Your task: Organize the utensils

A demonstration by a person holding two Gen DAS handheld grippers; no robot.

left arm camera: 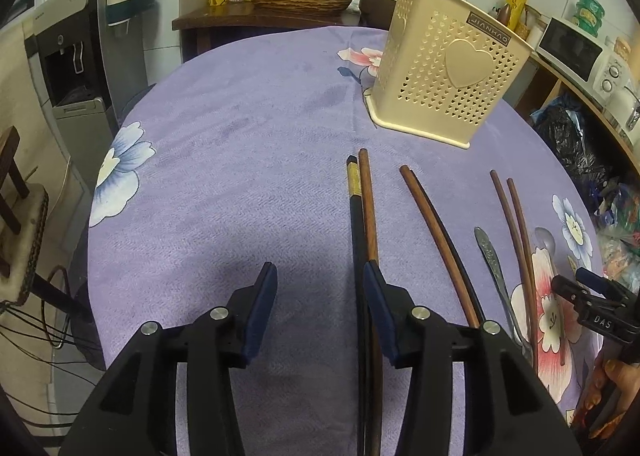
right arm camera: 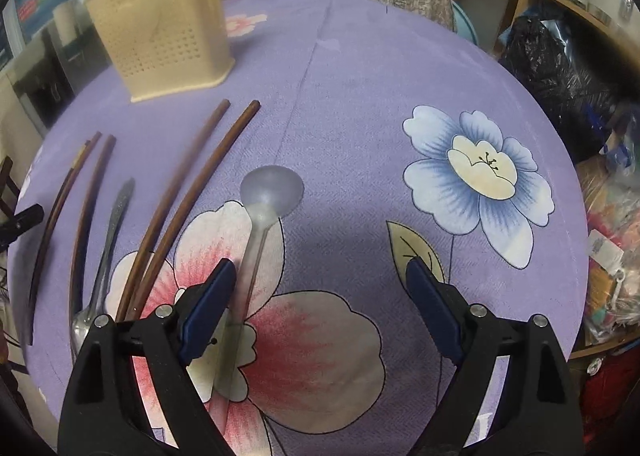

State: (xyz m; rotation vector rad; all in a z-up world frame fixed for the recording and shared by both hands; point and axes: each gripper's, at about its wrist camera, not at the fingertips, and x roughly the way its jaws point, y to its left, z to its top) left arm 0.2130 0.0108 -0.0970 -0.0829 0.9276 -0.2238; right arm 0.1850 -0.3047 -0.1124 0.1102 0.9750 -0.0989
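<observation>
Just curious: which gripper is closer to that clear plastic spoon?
The right gripper: the clear plastic spoon lies between its open fingers. The left gripper sits beyond the chopsticks and metal spoon.

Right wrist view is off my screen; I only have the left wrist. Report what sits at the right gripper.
Observer: A translucent spoon lies there, bowl pointing away from the right gripper.
Operator: State the jaws.
Observer: Wide open; the spoon's handle lies just inside the left finger, not pinched.
Operator: Report the metal spoon's bowl end.
Observer: The metal spoon has its bowl at the near end, toward the person.
</observation>
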